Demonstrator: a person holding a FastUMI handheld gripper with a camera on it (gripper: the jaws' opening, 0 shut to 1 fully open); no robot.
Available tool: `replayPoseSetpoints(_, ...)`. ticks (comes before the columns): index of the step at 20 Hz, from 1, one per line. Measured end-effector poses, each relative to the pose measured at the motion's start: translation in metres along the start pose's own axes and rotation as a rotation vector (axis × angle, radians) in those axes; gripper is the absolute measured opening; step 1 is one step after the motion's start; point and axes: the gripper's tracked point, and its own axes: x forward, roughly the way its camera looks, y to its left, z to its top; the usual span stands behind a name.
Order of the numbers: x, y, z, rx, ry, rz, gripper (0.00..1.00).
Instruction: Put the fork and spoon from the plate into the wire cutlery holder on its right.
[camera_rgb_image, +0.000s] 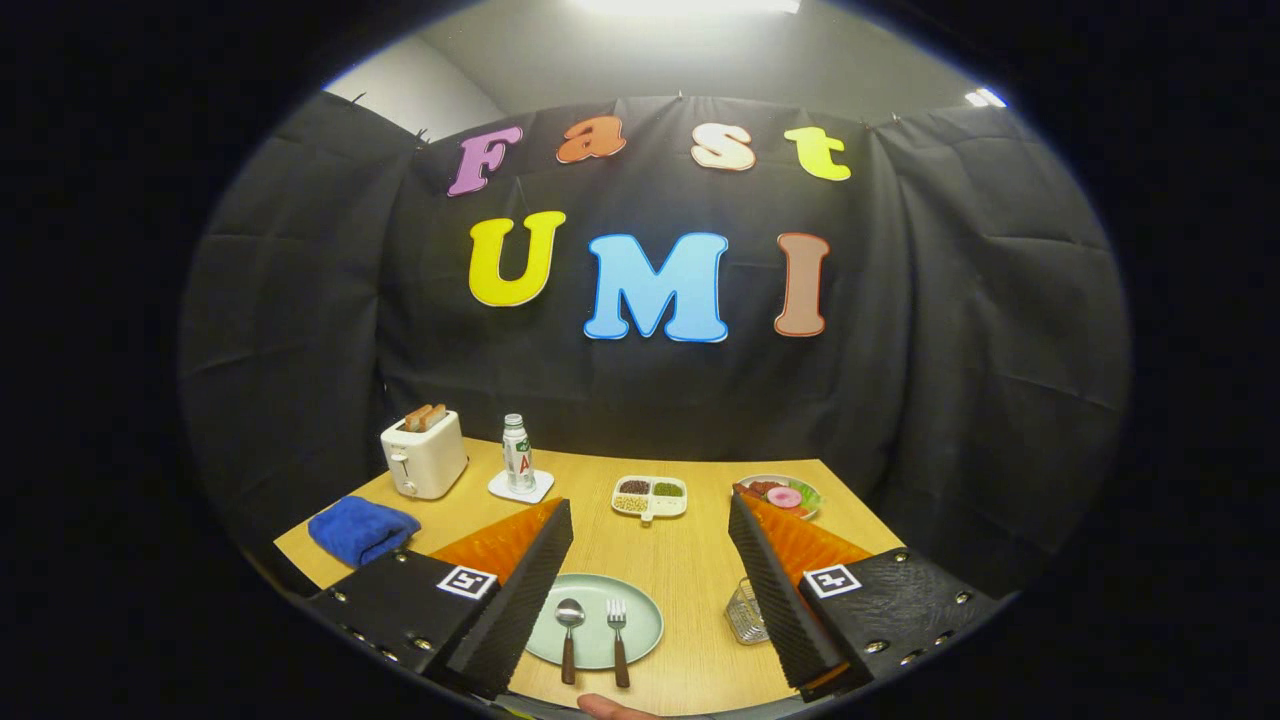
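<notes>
My gripper (650, 590) hangs wide open above the desk (690, 560), holding nothing. Between its fingers, near the desk's front edge, I see the plate (640, 615) with the spoon (569, 625) and fork (618, 626) lying side by side, handles toward me. The wire cutlery holder (746, 610) stands just right of the plate, partly behind my right finger. A toaster (424, 455) sits at the far left corner.

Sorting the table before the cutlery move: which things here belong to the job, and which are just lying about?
Job: spoon and fork on the plate; wire cutlery holder; open gripper.

Lying about: toaster, bottle on its coaster, blue cloth, divided dish, food plate.
</notes>
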Motion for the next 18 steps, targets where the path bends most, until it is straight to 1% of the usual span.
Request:
replayPoseSetpoints(3, 0.002, 0.000, -0.006, -0.003, 0.023, 0.000, 0.96)
replayPoseSetpoints(12, 0.006, 0.010, -0.041, -0.024, 0.131, 0.038, 0.96)
replayPoseSetpoints(14, 0.008, 0.014, -0.059, -0.033, 0.185, 0.057, 0.96)
replayPoseSetpoints(18, 0.009, 0.008, -0.118, -0.069, 0.349, 0.070, 0.96)
